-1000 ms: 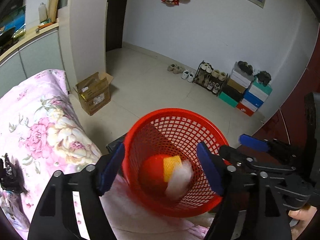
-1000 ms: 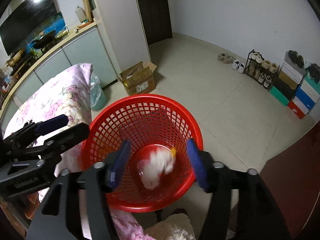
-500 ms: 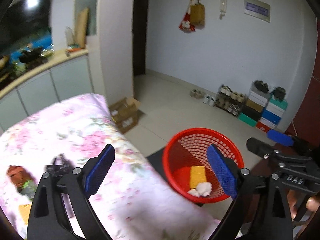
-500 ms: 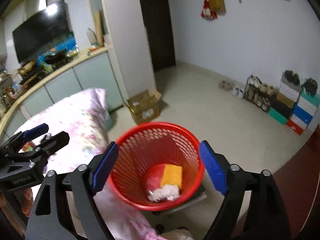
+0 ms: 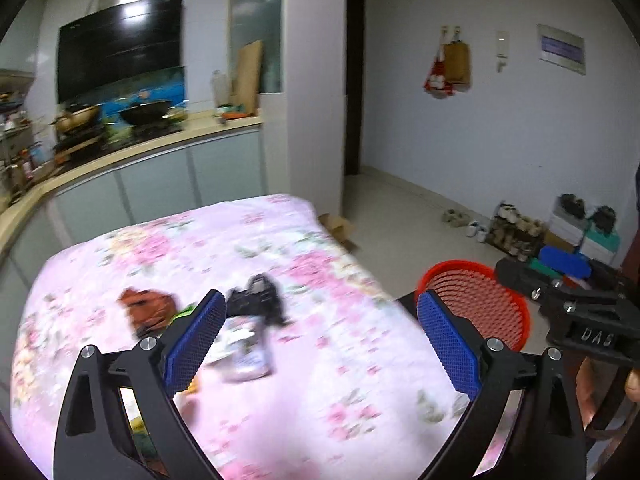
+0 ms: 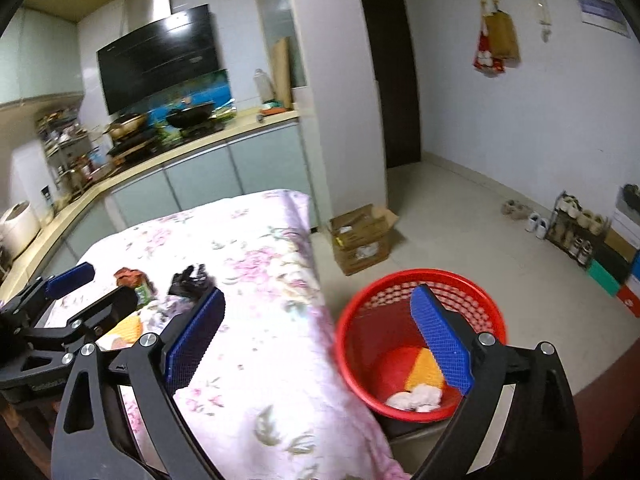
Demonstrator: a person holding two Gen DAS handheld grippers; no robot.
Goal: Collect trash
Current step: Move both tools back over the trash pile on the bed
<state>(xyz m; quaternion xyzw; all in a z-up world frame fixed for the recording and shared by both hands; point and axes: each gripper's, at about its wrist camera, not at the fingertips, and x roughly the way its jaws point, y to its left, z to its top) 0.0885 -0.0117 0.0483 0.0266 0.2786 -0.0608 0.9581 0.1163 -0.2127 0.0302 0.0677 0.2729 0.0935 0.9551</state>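
Note:
A red mesh basket point(image 6: 416, 280) stands on the floor beside the floral-covered table point(image 6: 260, 320); it holds a yellow piece point(image 6: 422, 370) and a white crumpled wad point(image 6: 416, 398). The basket also shows in the left wrist view point(image 5: 480, 300). On the cloth lie a crumpled black wrapper point(image 5: 256, 300), a brown-red wrapper point(image 5: 148, 312) and a pale wrapper point(image 5: 244, 352). My left gripper point(image 5: 320, 344) is open and empty above the table, near these wrappers. My right gripper point(image 6: 316, 344) is open and empty, over the table edge and basket.
A cardboard box point(image 6: 360, 236) sits on the floor past the table. A shoe rack and stacked shoe boxes point(image 5: 560, 232) line the far wall. A kitchen counter point(image 6: 180, 148) with pans runs behind the table.
Both grippers pulled up and back from the basket and swung left toward the table. The white wad now lies in the basket. The table trash has come into the left wrist view.

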